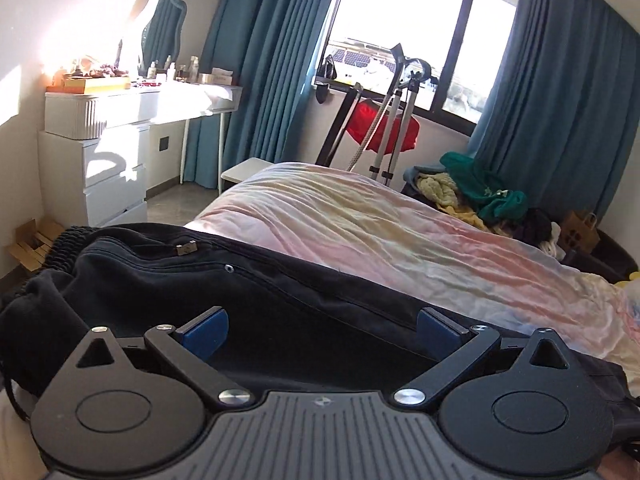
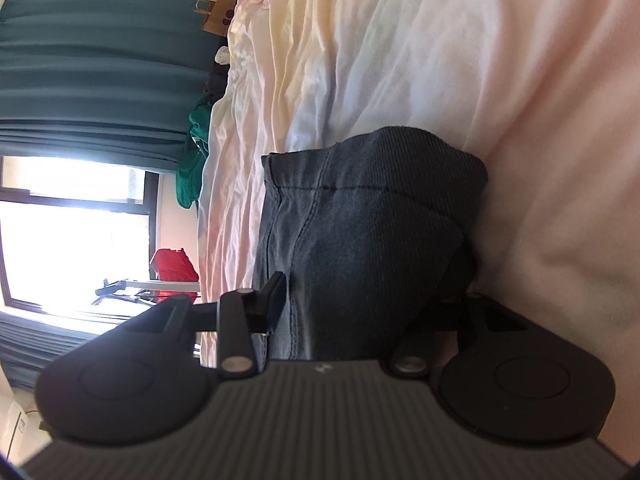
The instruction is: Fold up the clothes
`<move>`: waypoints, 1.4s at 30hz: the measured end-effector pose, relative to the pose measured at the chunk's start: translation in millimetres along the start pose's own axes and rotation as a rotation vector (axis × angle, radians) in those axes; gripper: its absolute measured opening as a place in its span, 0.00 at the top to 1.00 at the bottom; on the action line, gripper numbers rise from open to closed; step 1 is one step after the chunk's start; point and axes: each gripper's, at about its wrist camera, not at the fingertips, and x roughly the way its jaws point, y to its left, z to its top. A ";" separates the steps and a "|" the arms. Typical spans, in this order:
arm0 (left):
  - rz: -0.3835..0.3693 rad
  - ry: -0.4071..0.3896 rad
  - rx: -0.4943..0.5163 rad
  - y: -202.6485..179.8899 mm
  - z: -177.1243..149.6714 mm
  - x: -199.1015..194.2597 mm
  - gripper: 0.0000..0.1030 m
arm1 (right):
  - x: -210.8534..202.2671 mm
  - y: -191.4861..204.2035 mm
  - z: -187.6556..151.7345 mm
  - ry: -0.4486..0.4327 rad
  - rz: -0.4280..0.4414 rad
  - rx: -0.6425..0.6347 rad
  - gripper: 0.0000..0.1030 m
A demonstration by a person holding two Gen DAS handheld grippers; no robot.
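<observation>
Each black gripper (image 1: 322, 330) has blue pads, silver screws, apparently a ribbed grey body.

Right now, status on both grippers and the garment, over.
Left gripper open, nothing pinched, over the black pants. Right gripper part open, pants cuff between its jaws, grip unclear. Pants lie on the bed cover. Nothing in the way.

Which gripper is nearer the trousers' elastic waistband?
Left. The left gripper hovers open over the dark trousers, the waistband just ahead to its left. The right gripper has a folded part between its jaws; no waistband shows there.
</observation>
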 end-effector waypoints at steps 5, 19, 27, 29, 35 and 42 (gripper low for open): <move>-0.082 0.082 0.126 -59.0 -40.5 54.1 0.01 | 0.4 -2.1 2.0 0.005 0.012 -0.008 0.56; -0.028 0.176 0.313 -78.1 -111.1 103.6 0.00 | -7.2 18.0 4.8 -0.068 0.116 -0.151 0.53; -0.024 0.176 0.314 -77.2 -109.7 102.2 0.00 | -0.4 17.7 6.3 -0.048 0.060 -0.186 0.54; -0.021 0.176 0.316 -77.3 -109.7 102.2 0.00 | 0.6 17.8 6.3 -0.042 0.055 -0.192 0.54; -0.017 0.176 0.321 -77.5 -109.8 102.4 0.00 | 3.7 20.6 4.5 -0.034 -0.016 -0.245 0.62; -0.011 0.170 0.340 -78.0 -112.6 100.2 0.00 | 1.8 45.4 -10.2 -0.090 -0.173 -0.447 0.81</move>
